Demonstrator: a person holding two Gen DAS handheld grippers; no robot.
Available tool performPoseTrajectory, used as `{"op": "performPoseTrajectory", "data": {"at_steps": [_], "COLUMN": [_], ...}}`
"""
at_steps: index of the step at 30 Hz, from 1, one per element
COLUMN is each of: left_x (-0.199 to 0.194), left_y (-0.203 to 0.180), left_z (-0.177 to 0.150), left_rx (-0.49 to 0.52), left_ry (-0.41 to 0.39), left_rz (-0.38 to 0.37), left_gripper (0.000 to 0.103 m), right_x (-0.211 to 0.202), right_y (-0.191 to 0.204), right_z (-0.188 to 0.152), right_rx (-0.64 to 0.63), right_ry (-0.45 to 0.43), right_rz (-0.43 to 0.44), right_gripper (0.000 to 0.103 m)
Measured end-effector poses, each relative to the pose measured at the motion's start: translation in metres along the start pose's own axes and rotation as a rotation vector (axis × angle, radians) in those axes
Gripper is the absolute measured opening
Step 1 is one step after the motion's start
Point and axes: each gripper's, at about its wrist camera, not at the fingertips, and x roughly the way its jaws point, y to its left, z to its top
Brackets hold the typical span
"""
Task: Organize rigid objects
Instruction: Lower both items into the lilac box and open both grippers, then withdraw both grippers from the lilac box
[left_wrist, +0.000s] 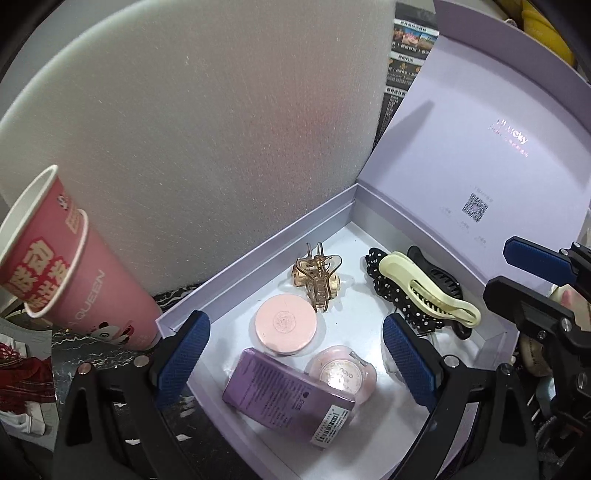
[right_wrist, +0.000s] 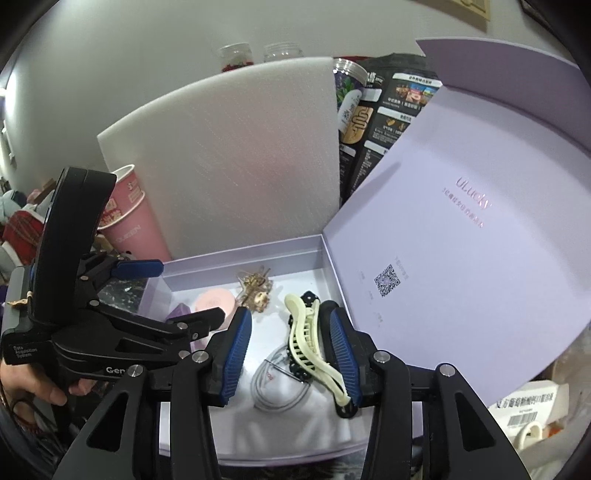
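Note:
An open lavender box (left_wrist: 258, 254) holds an amber claw clip (left_wrist: 317, 280), a round pink compact (left_wrist: 286, 325), a small purple carton (left_wrist: 288, 398) and a pink round case (left_wrist: 343, 373). At its right end a cream hair clip (right_wrist: 299, 325) lies on a black dotted scrunchie (left_wrist: 388, 291) and a black clip (left_wrist: 443, 275). My left gripper (left_wrist: 295, 358) hangs open above the compact and carton, with nothing between its fingers. My right gripper (right_wrist: 290, 352) stands open around the cream clip. The clip rests against the right finger and is clear of the left one.
The box lid (right_wrist: 461, 221) stands raised at the right. A white foam board (left_wrist: 203, 129) leans behind the box, with stacked pink paper cups (left_wrist: 48, 240) to its left. A dark printed bag (right_wrist: 388, 110) and jars stand behind. A coiled white cable (right_wrist: 280, 384) lies on white cloth.

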Motion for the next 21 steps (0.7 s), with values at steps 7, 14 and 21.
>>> {"op": "performPoseTrajectory", "data": {"at_steps": [7, 14, 21], "left_x": [-0.036, -0.064, -0.1], "left_y": [-0.003, -0.005, -0.004], "left_z": [0.0, -0.002, -0.009], "left_rx": [0.001, -0.009, -0.033], "left_ry": [-0.058, -0.123, -0.187], "left_rz": [0.027, 0.037, 0.039], "left_gripper": [0.096, 0.096, 0.096], "right_x": [-0.028, -0.054, -0.089], "right_y": [0.007, 0.012, 0.019], "right_z": [0.002, 0.002, -0.002], "right_rx": [-0.015, -0.027, -0.039], "right_ry": [-0.043, -0.087, -0.148], "right_rz": [-0.02, -0.03, -0.043], "right_gripper": [0.048, 0.056, 0.066]}}
